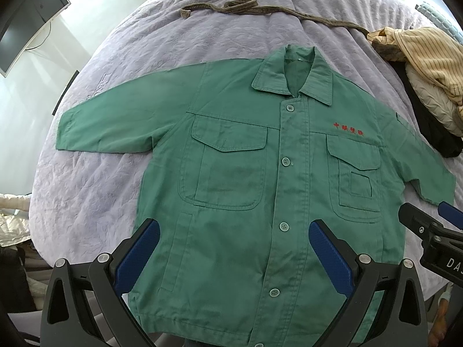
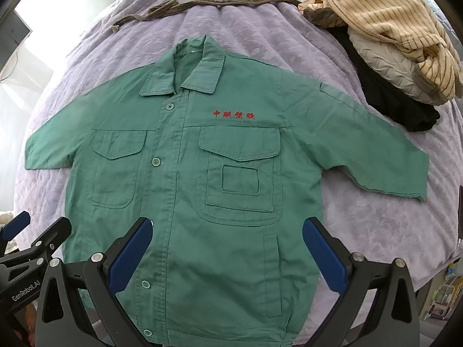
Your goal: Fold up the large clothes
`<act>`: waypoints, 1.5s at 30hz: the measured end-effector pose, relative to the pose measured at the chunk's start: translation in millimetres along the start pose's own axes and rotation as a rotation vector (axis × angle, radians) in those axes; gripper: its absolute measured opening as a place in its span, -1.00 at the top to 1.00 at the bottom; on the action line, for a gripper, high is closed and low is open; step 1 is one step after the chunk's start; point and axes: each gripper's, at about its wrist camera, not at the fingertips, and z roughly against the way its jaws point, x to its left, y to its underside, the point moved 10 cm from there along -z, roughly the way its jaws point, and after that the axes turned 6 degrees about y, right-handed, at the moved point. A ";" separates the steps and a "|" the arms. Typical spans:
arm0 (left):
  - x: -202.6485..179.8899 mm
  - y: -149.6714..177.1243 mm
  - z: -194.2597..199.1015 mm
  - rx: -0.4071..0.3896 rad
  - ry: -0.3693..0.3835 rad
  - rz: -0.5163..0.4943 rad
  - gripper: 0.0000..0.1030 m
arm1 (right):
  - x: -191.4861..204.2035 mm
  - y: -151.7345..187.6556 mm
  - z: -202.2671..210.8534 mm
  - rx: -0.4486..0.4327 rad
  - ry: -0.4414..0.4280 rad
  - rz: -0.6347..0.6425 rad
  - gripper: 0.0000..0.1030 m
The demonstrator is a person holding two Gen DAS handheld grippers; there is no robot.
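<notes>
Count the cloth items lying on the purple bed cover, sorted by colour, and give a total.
Green: 1, the jacket
Brown: 1, the long belt
Cream with stripes: 1, the striped garment
Pale grey: 1, the crinkled garment
Black: 1, the dark garment
Total: 5

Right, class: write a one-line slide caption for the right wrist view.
Open right gripper poised over a buttoned green jacket spread flat on a lilac bedspread.

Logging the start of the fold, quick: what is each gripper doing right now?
Left gripper: open, holding nothing, above the green jacket.
Right gripper: open, holding nothing, above the same jacket.
</notes>
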 end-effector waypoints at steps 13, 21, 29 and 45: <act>-0.2 0.5 0.4 0.001 -0.003 0.002 -1.00 | -0.2 0.0 -0.9 0.001 -0.002 -0.001 -1.00; -0.7 0.9 0.7 0.002 -0.004 0.001 -1.00 | -0.5 -0.1 -1.1 0.003 -0.004 -0.002 -1.00; 0.0 1.6 1.1 0.001 -0.007 0.000 -1.00 | -0.3 0.1 -1.5 0.004 -0.004 -0.001 -1.00; -0.9 1.6 2.0 -0.004 -0.012 -0.006 -1.00 | 1.1 0.9 -3.5 0.008 -0.005 -0.004 -1.00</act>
